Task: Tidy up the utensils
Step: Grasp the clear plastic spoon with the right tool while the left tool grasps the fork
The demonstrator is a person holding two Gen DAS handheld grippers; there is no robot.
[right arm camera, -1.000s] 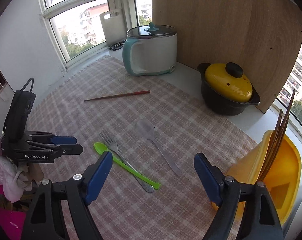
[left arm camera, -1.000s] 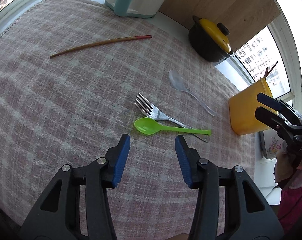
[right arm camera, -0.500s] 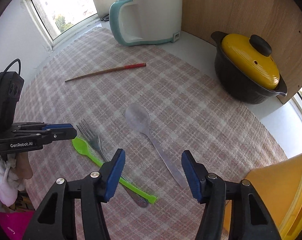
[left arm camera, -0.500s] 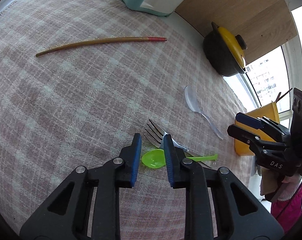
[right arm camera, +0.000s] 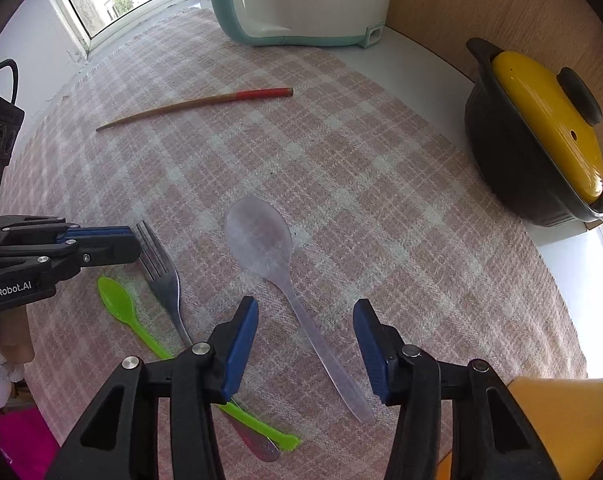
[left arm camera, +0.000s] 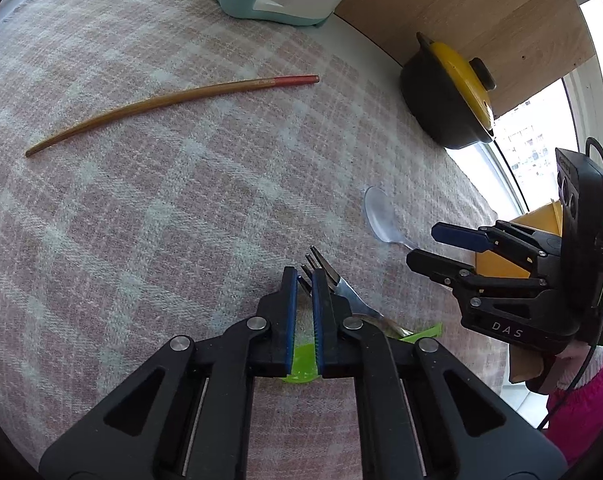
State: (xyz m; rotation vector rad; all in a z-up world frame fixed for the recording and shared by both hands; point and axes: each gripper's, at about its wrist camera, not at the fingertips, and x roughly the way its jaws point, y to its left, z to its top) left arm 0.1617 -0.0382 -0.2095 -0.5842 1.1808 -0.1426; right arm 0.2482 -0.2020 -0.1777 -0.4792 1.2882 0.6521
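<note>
On the pink checked cloth (left arm camera: pixel 149 208) lie a metal fork (right arm camera: pixel 163 276), a green plastic spoon (right arm camera: pixel 119 304), a clear plastic spoon (right arm camera: pixel 267 244) and a wooden chopstick (left arm camera: pixel 161 102). My left gripper (left arm camera: pixel 303 280) hovers over the green spoon's bowl (left arm camera: pixel 301 364), beside the fork's tines (left arm camera: pixel 321 266); its jaws are nearly closed and hold nothing. It shows from the side in the right wrist view (right arm camera: pixel 97 236). My right gripper (right arm camera: pixel 305 340) is open, its jaws either side of the clear spoon's handle, just above it.
A yellow utensil holder (right arm camera: pixel 561 420) stands at the right edge of the cloth. A black pot with a yellow lid (right arm camera: pixel 541 140) and a teal and white rice cooker (right arm camera: pixel 301 0) stand behind, against a wooden board (left arm camera: pixel 481 8).
Both grippers have come down close to the cloth. The left jaws have narrowed from wide open to nearly closed over the green spoon. The right gripper has moved over the clear spoon.
</note>
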